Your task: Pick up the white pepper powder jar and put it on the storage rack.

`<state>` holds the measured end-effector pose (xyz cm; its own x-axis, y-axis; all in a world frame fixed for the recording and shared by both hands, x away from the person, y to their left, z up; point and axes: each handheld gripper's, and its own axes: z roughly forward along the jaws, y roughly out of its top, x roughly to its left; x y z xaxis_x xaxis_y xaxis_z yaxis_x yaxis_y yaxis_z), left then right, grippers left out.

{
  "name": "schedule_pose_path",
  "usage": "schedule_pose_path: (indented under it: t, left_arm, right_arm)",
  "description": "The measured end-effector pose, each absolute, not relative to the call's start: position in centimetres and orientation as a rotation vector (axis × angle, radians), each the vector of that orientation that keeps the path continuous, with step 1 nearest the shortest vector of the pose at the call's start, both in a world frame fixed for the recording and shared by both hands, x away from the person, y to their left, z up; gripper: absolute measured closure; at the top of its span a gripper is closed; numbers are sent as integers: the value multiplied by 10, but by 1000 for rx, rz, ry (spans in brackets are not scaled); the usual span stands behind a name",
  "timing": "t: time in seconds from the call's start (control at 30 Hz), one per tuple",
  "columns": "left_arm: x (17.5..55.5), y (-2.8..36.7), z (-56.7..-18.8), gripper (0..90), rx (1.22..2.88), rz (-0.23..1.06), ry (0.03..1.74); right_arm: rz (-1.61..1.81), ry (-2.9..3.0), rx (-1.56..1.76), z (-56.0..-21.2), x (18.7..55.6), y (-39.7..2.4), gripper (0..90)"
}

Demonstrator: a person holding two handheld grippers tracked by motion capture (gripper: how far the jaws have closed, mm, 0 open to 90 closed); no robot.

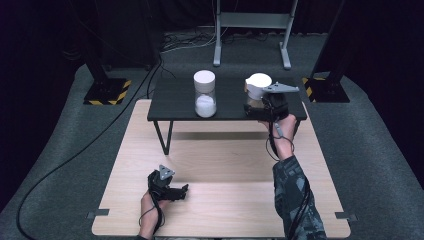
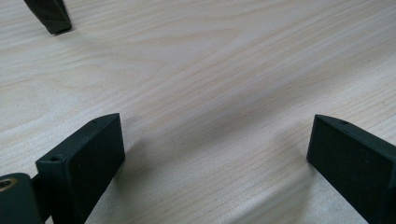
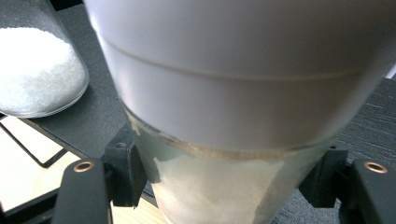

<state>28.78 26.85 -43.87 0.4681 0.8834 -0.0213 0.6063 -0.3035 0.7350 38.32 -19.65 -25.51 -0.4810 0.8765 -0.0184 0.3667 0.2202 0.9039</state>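
Two clear jars with white lids and white powder inside are at the small black table [image 1: 175, 102]. The left jar [image 1: 205, 95] [image 3: 37, 70] stands upright on it, untouched. My right gripper [image 1: 256, 106] [image 3: 229, 175] is shut on the glass body of the right jar [image 1: 258, 85] [image 3: 233, 93], just below its lid, one pad on each side. I cannot tell whether that jar rests on the table or is lifted. My left gripper [image 1: 183, 189] [image 2: 215, 135] lies low over the wooden tabletop [image 1: 225, 165] near the front, open, with bare wood between its jaws.
The black table stands on thin legs [image 1: 165, 137] at the far part of the wooden top; one leg foot [image 2: 51, 16] is ahead of my left gripper. Cables and stand bases [image 1: 107, 90] lie on the grey floor around.
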Motion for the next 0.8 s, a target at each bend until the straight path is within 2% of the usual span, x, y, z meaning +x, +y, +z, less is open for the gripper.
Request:
schedule_pose_path:
  t: [0.67, 0.8]
  left_arm:
    - [288, 266, -438, 41, 2040, 524, 1230]
    - [288, 267, -438, 41, 2039, 523, 1230]
  right_arm:
    - [1230, 1959, 1124, -256, 383, -198, 297]
    - [1246, 1990, 1123, -254, 385, -204, 144]
